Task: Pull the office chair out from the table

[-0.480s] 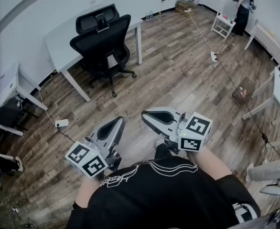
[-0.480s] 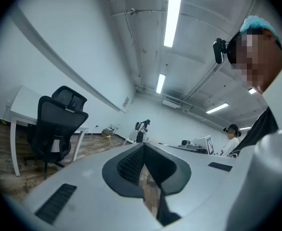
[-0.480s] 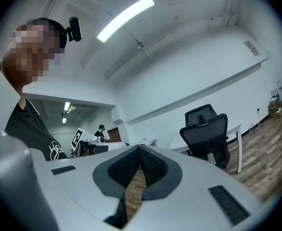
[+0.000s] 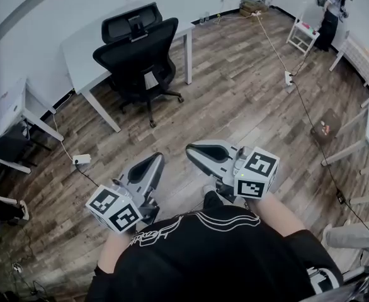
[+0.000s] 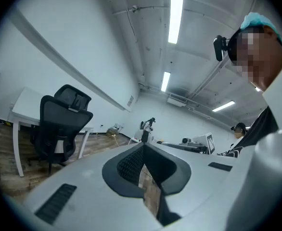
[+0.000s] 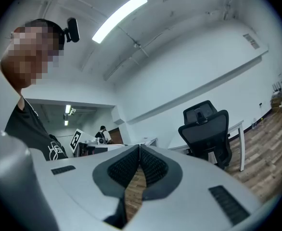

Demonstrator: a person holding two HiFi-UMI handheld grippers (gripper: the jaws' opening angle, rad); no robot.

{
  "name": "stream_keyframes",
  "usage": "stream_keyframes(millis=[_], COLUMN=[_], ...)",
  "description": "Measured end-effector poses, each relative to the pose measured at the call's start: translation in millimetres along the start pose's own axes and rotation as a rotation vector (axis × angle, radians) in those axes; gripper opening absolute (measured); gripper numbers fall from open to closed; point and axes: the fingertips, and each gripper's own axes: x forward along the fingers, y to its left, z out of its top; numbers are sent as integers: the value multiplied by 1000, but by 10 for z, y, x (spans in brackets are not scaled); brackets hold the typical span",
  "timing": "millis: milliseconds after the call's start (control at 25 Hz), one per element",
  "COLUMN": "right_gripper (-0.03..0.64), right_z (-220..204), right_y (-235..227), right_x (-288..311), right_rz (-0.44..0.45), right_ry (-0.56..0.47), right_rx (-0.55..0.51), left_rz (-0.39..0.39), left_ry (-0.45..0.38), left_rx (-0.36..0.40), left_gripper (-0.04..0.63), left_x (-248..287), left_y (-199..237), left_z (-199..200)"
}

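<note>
**Head view:** the camera sits on the person's head and faces forward and steeply down onto the wooden floor [image 4: 247,106]. The left hand-held gripper [image 4: 154,162] and right hand-held gripper [image 4: 192,151] lie close beneath it. The office chair [image 4: 137,61] and white counter [image 4: 77,49] lie well apart at upper left.

**Left gripper view, right gripper view:** each camera rides on its hand-held gripper and looks level along the jaws, very near them.

All three views share the office chair at the counter, distant in each. Both gripper views also catch the person's head at the frame's edge.

There is one black office chair [image 4: 137,58] and at least three white tables [image 4: 77,52]. There are two grippers, the left gripper [image 4: 155,160] and the right gripper [image 4: 191,151]. One person [image 4: 331,8] stands far off.
</note>
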Motion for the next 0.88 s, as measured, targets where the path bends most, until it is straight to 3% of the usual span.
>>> stream_keyframes(millis=[240,880], right_gripper=[40,40], right_z=[90,483], right_y=[-647,-2108], right_x=[-6,-224], right_rz=[-35,34], right_ry=[8,38], right_rx=[30,21], left_rz=[27,88], left_ry=[10,20], left_rx=[-14,1], left_gripper=[6,6], left_x=[505,2039], left_y=[253,696], left_z=[21,102])
